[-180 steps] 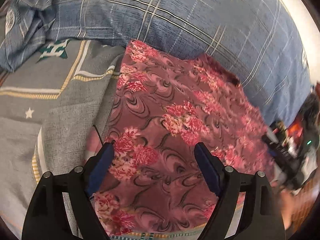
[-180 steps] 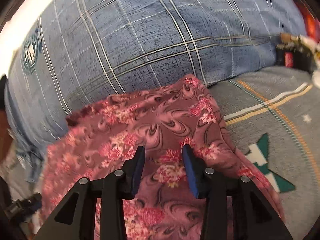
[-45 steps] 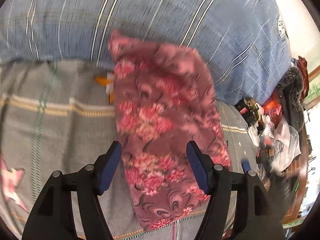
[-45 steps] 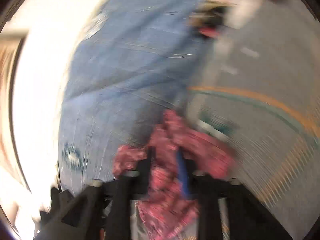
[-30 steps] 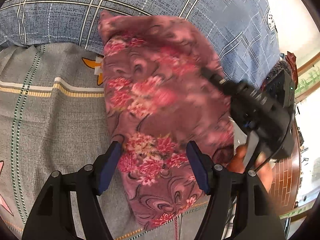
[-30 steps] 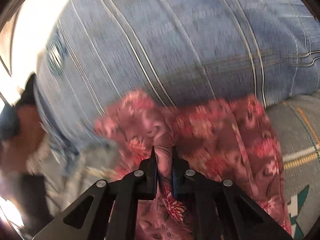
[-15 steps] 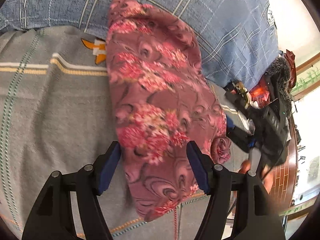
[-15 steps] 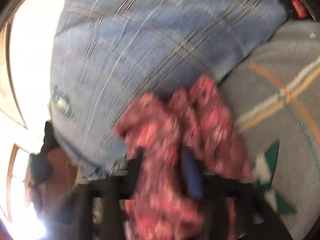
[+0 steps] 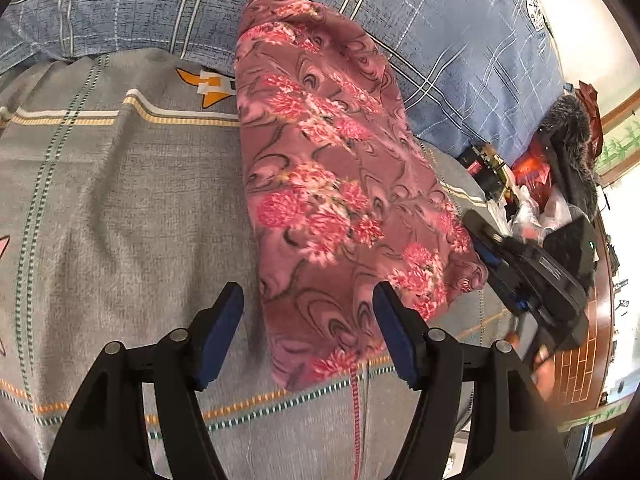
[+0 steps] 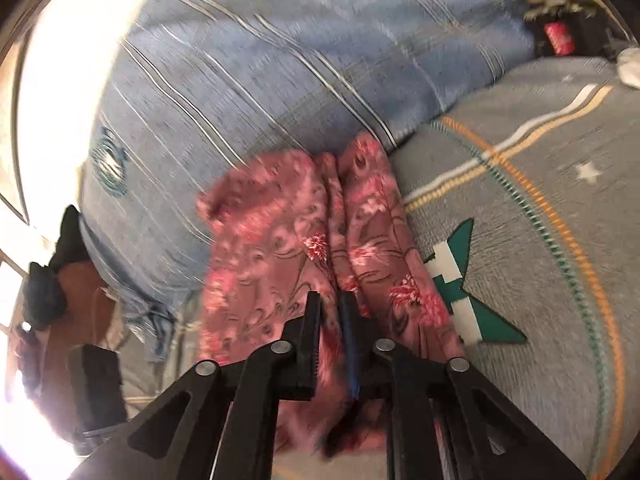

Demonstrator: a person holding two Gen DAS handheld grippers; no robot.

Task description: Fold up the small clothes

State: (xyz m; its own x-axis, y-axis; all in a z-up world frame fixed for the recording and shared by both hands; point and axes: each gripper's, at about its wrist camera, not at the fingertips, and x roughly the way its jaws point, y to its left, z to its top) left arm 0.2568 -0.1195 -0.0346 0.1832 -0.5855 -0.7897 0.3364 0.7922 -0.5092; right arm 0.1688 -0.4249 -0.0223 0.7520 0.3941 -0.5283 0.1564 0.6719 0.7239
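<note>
A pink floral garment (image 9: 328,184) lies folded lengthwise as a long strip on the grey bedsheet (image 9: 120,200), its far end against a blue plaid pillow (image 9: 460,52). My left gripper (image 9: 308,320) is open and empty, hovering over the strip's near end. My right gripper (image 10: 331,312) is shut on a fold of the floral garment (image 10: 280,232) at its right edge; it also shows in the left wrist view (image 9: 486,248) beside the cloth.
The blue plaid pillow (image 10: 280,60) runs along the back. A clutter of small items and plastic bags (image 9: 528,196) sits at the bed's right end. A dark box (image 10: 96,384) lies at the left in the right wrist view.
The right gripper has carried the garment's right side over, folding it into a narrower strip, and stays closed on it. The left gripper has stayed open over the near end.
</note>
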